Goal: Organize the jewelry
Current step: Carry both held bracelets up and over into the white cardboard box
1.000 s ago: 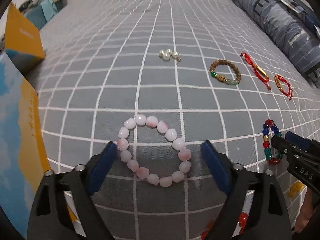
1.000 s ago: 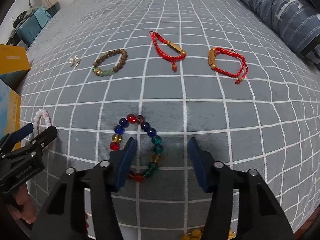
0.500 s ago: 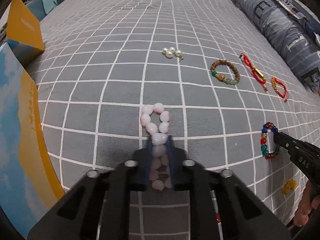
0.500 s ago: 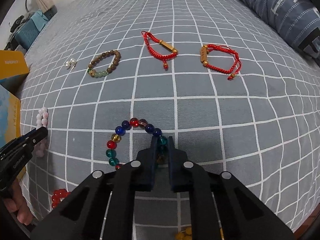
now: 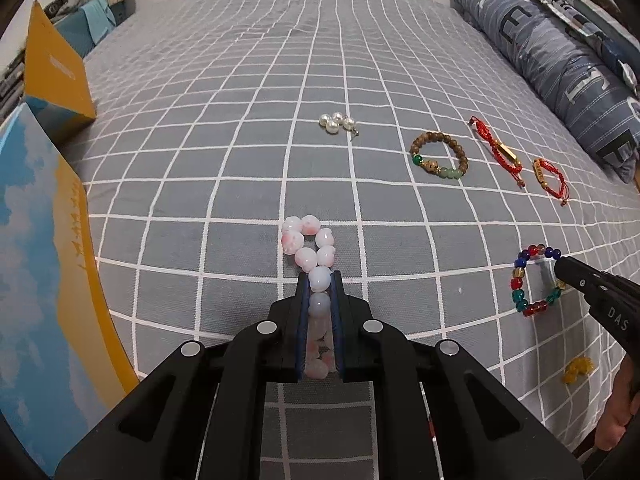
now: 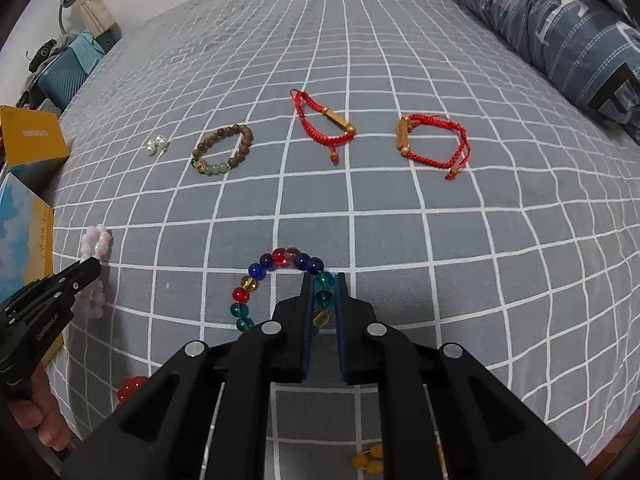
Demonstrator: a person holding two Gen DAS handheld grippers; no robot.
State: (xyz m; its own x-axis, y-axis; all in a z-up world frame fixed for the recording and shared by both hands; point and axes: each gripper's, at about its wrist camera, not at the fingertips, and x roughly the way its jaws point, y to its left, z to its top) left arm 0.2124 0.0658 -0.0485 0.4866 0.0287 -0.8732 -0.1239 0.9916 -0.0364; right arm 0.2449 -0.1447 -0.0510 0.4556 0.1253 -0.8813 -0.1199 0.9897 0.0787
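My left gripper (image 5: 319,280) is shut on a pink bead bracelet (image 5: 306,240), squeezed flat between the jaws; its free end lies on the grey checked bedspread (image 5: 240,120). My right gripper (image 6: 323,278) is shut on one side of a multicoloured glass bead bracelet (image 6: 256,276), which also shows in the left wrist view (image 5: 520,276). Farther back lie a pearl cluster (image 5: 337,123), a brown wooden bead bracelet (image 5: 440,155) and two red cord bracelets (image 6: 320,120) (image 6: 432,144).
A blue and yellow box (image 5: 44,264) stands at the left, with a smaller yellow box (image 5: 56,76) behind it. A folded blue quilt (image 5: 560,60) lies along the right. Small yellow beads (image 6: 366,462) and red beads (image 6: 129,387) lie near the bed's front edge.
Both grippers went from open around their bracelets to shut on them. The pink bracelet was squeezed from a ring into a narrow strand. Both views have pulled back a little.
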